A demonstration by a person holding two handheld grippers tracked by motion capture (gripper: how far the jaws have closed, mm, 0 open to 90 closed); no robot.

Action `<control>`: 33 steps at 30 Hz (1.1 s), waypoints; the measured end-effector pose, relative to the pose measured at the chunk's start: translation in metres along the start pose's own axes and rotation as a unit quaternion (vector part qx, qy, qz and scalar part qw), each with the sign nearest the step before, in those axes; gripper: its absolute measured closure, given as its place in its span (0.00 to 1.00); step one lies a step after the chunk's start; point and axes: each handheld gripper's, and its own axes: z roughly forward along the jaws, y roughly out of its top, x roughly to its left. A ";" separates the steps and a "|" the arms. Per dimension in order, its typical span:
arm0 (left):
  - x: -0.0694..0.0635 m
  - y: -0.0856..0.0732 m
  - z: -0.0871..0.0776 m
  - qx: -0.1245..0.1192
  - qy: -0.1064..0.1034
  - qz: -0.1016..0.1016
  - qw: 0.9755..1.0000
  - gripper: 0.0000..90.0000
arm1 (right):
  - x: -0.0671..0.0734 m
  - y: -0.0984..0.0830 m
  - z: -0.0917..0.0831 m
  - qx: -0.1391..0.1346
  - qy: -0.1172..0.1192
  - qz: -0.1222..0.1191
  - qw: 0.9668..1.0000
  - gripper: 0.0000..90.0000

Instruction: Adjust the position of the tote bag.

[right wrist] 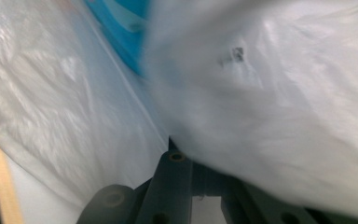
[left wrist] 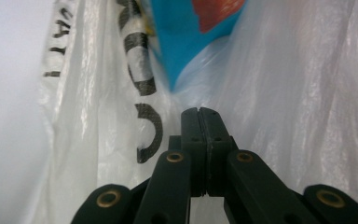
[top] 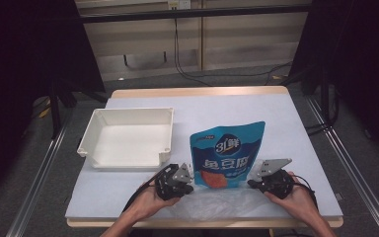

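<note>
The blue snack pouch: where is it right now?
In the high view the blue snack pouch lies near the table's front edge, between the left gripper and right gripper, right of the white tray.

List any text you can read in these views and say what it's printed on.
"31鲜": white logo on the blue snack pouch.
Large yellow characters below it: too blurred to read for certain.
Black lettering on the clear plastic bag: cut off, unreadable.
White tray: none.

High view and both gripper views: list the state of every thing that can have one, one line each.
Blue snack pouch: sealed, lower end inside the bag.
Clear plastic bag: mouth held open, lying on the table.
White tray: empty.
Left gripper: shut on the bag's film.
Right gripper: shut on the bag's film.
</note>
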 end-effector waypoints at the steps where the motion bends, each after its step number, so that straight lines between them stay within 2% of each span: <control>1: 0.001 -0.001 -0.001 0.003 0.010 0.000 1.000 1.00 | 0.000 0.000 0.000 0.003 -0.009 -0.001 1.000 1.00; 2: 0.002 -0.001 -0.001 0.004 0.014 -0.003 1.000 1.00 | -0.002 0.000 0.000 0.000 -0.013 -0.005 1.000 1.00; 5: 0.010 -0.004 -0.003 0.002 -0.006 -0.022 1.000 1.00 | -0.006 -0.001 -0.001 0.007 -0.022 -0.001 1.000 1.00; 8: 0.010 -0.007 -0.006 0.010 -0.006 -0.019 1.000 1.00 | -0.010 -0.001 -0.003 0.018 -0.040 -0.004 0.999 1.00; 10: 0.009 -0.010 -0.008 0.012 -0.001 -0.022 1.000 1.00 | -0.011 -0.002 -0.004 0.029 -0.048 0.004 0.998 1.00; 11: 0.008 -0.012 -0.010 0.013 0.004 -0.022 1.000 1.00 | -0.011 -0.002 -0.005 0.032 -0.052 0.000 0.998 1.00; 15: 0.007 -0.016 -0.013 0.015 0.007 -0.023 1.000 1.00 | -0.013 -0.003 -0.006 0.039 -0.049 0.002 0.998 1.00; 17: 0.007 -0.017 -0.015 0.015 0.008 -0.022 1.000 1.00 | -0.012 -0.001 -0.007 0.049 -0.058 -0.001 0.997 1.00; 20: 0.005 -0.021 -0.018 0.027 0.015 -0.014 0.999 1.00 | -0.012 0.000 -0.007 0.059 -0.061 -0.015 0.996 1.00; 21: 0.006 -0.022 -0.019 0.025 0.015 -0.017 0.999 1.00 | -0.012 0.000 -0.008 0.063 -0.065 -0.017 0.996 1.00; 22: 0.007 -0.022 -0.019 0.028 0.013 -0.020 0.999 1.00 | -0.012 0.000 -0.008 0.062 -0.062 -0.018 0.996 1.00; 23: 0.006 -0.021 -0.019 0.034 0.017 -0.016 0.999 1.00 | -0.013 -0.001 -0.009 0.060 -0.066 -0.013 0.996 1.00; 24: 0.005 -0.020 -0.019 0.039 0.019 -0.009 0.999 1.00 | -0.015 -0.002 -0.009 0.055 -0.052 -0.010 0.997 1.00; 25: 0.005 -0.020 -0.019 0.040 0.022 -0.003 0.999 1.00 | -0.014 -0.003 -0.010 0.057 -0.053 -0.004 0.997 1.00; 28: 0.007 -0.021 -0.022 0.048 0.022 -0.004 0.999 1.00 | -0.011 -0.001 -0.010 0.066 -0.064 -0.016 0.996 1.00; 29: 0.007 -0.022 -0.023 0.052 0.025 -0.006 0.998 1.00 | -0.012 -0.001 -0.011 0.072 -0.060 -0.023 0.995 1.00; 33: 0.007 -0.027 -0.025 0.048 0.026 -0.010 0.998 1.00 | -0.015 -0.004 -0.013 0.066 -0.046 -0.010 0.997 1.00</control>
